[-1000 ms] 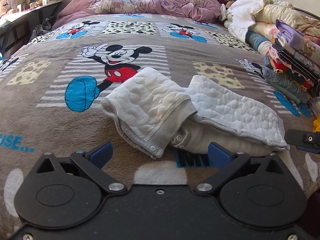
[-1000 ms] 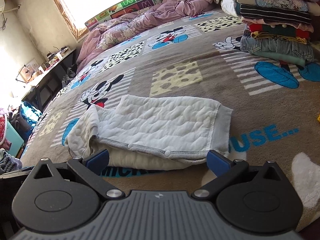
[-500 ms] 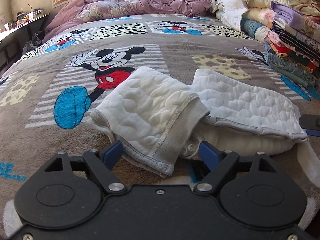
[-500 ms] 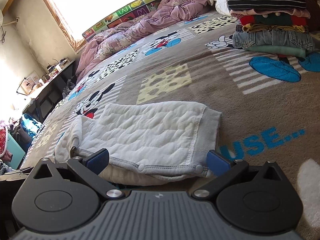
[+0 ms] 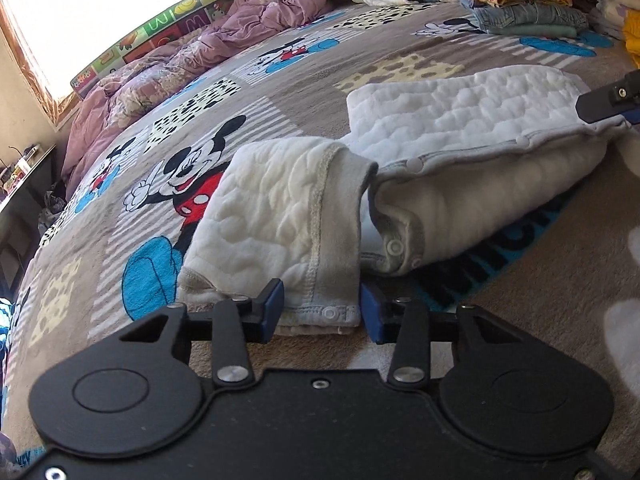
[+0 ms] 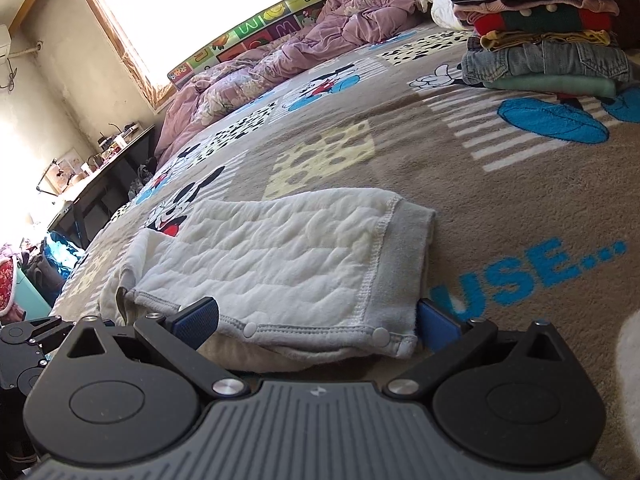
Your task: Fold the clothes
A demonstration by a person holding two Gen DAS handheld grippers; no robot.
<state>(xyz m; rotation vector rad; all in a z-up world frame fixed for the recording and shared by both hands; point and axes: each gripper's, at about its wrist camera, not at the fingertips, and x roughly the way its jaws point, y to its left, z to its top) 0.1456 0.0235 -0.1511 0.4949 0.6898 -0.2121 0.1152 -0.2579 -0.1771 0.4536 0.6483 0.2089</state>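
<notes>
My left gripper [image 5: 320,314] sits low on the bed, its blue pads [image 5: 271,312] narrowed on either side of the snap-trimmed hem of the white quilted garment [image 5: 288,216]; I cannot tell whether they actually pinch it. My right gripper [image 6: 316,320] is spread wide, the near edge of the same garment [image 6: 288,252] lying between its fingers, the grey snap band just in front. The garment rests partly folded on the Mickey Mouse blanket [image 6: 500,200], one flap turned over toward the left. Farther off to the right stands a stack of folded clothes [image 6: 544,40], and beyond it a crumpled pink duvet [image 6: 304,52] lies under the bright window [image 6: 208,4].
</notes>
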